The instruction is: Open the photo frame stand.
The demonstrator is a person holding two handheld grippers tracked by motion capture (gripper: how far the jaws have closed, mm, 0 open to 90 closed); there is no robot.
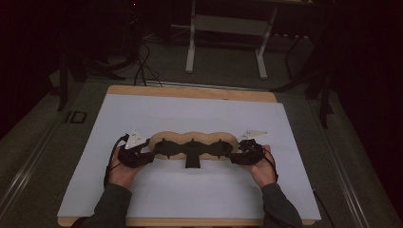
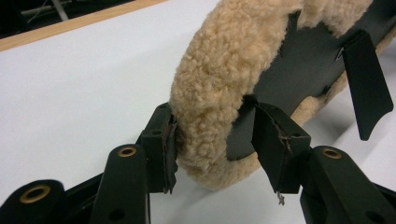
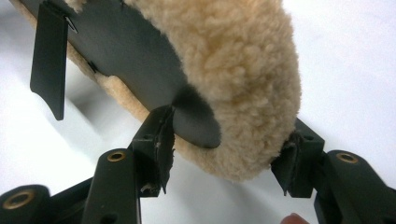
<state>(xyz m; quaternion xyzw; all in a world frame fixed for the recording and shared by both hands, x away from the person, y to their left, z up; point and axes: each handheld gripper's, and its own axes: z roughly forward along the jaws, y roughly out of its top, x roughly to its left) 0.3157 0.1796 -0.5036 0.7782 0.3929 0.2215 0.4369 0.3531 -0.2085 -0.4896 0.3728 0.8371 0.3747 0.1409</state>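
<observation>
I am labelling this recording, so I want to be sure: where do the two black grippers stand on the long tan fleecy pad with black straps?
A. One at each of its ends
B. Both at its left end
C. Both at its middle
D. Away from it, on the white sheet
A: in the high view the left gripper sits at one end of the long tan fleecy pad and the right gripper at the other.

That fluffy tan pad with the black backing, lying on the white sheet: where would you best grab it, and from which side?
Probably at its two rounded ends, coming in level from the left and right. The fleece pad is long and lies flat, so each end offers a thick edge that jaws can straddle. The left gripper and right gripper already bracket those ends.
</observation>
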